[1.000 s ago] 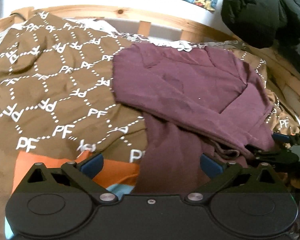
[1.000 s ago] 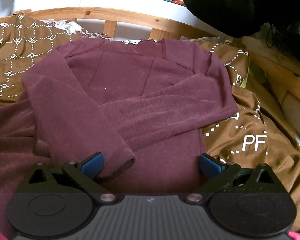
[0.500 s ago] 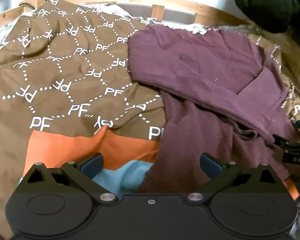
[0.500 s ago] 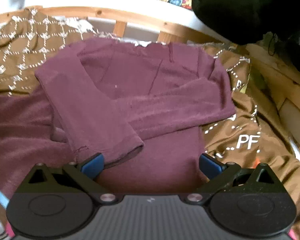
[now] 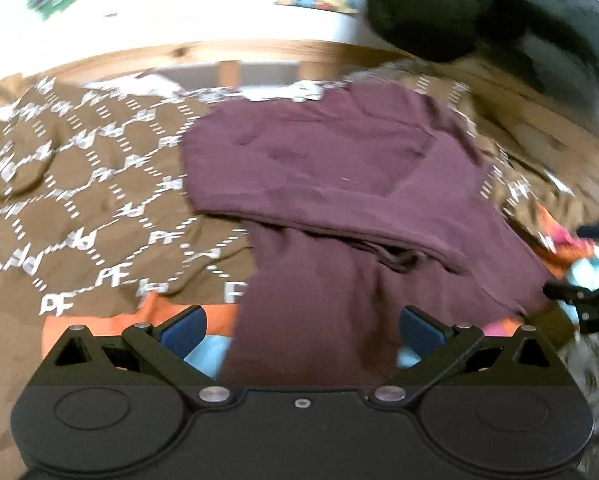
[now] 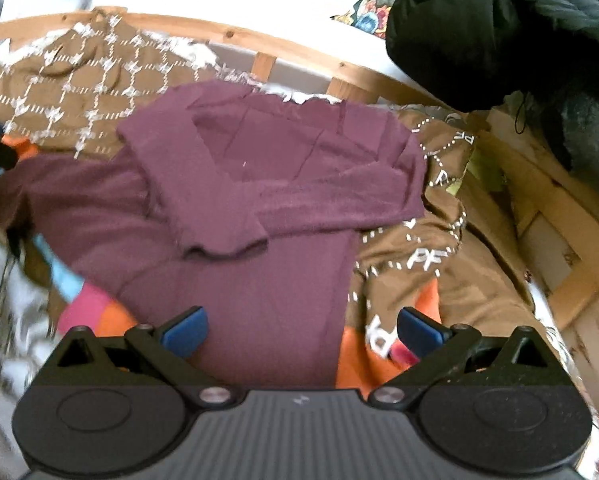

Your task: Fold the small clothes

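A maroon long-sleeved top (image 5: 339, 184) (image 6: 283, 184) lies flat on a brown patterned blanket (image 5: 79, 200) (image 6: 79, 92), both sleeves folded across its chest. Its lower hem runs toward me between the blue pads of each gripper. My left gripper (image 5: 301, 326) is open over the hem's left part and holds nothing. My right gripper (image 6: 301, 326) is open over the hem's right part, also with nothing in it. The right gripper's black body (image 5: 579, 308) shows at the left wrist view's right edge.
Orange, light blue and pink cloth (image 6: 379, 356) (image 5: 99, 324) lies under the hem near me. A wooden bed rail (image 6: 299, 52) (image 5: 227, 50) runs along the far side. A black jacket (image 6: 499, 28) (image 5: 479, 8) hangs at the upper right.
Both grippers have drawn back toward me and away from the sleeves, so more of the top and the hem shows. Both stay open. The views are blurred from motion.
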